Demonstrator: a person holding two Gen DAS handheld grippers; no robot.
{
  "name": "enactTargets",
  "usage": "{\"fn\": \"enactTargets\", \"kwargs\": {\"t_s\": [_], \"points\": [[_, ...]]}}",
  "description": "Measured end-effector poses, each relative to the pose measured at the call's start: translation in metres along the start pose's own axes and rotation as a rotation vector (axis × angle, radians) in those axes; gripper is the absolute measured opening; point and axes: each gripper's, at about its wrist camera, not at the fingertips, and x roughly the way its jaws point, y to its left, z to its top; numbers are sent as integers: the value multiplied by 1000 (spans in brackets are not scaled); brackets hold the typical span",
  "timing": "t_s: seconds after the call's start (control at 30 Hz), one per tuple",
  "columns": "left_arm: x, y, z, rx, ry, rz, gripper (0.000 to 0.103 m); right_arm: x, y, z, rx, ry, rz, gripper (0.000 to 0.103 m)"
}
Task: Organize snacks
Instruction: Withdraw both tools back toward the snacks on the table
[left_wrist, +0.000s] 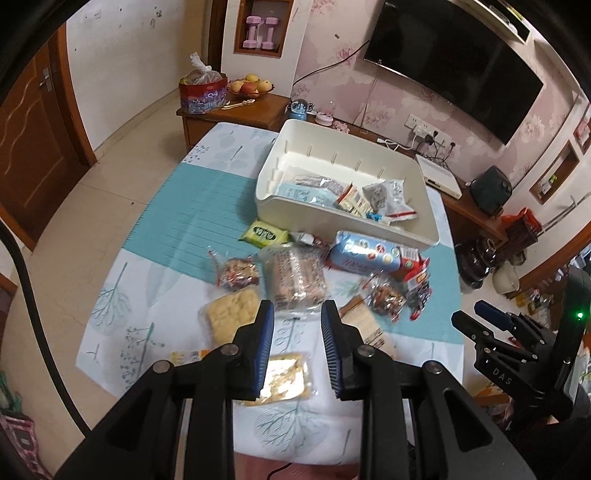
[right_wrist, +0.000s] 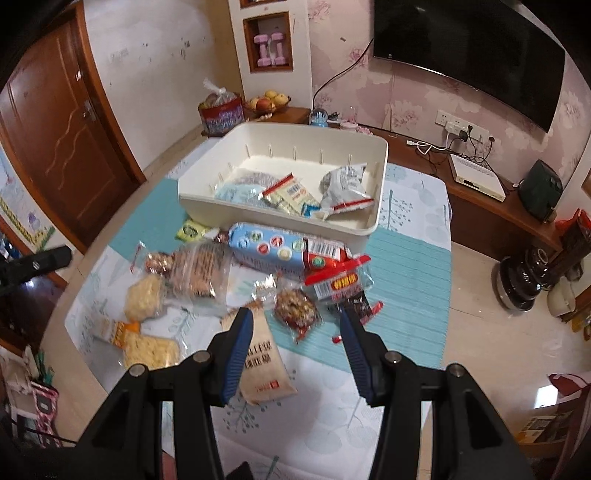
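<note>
Snack packs (left_wrist: 295, 280) piled mid-table on cloth (left_wrist: 192, 221), touching near wall of white bin (left_wrist: 347, 225); a few packs already inside bin. Left gripper (left_wrist: 297, 314) above pile, fingers apart w/ narrow gap, nothing clamped. Right gripper (right_wrist: 295, 321) over brown pack (right_wrist: 264, 363) & nut pack (right_wrist: 297, 308), fingers wider apart, empty. Bare cloth left of bin & along near table edge. Floor open past both sides.
</note>
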Motion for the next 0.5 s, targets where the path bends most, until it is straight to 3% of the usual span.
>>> {"fn": "enactTargets", "kwargs": {"t_s": [0.33,0.5], "points": [[12,8,-12,92,80,29,27,13,5,-26,-6,48,79,49],[24,7,-14,202,140,29,36,17,5,-36,42,50,106,49]]}}
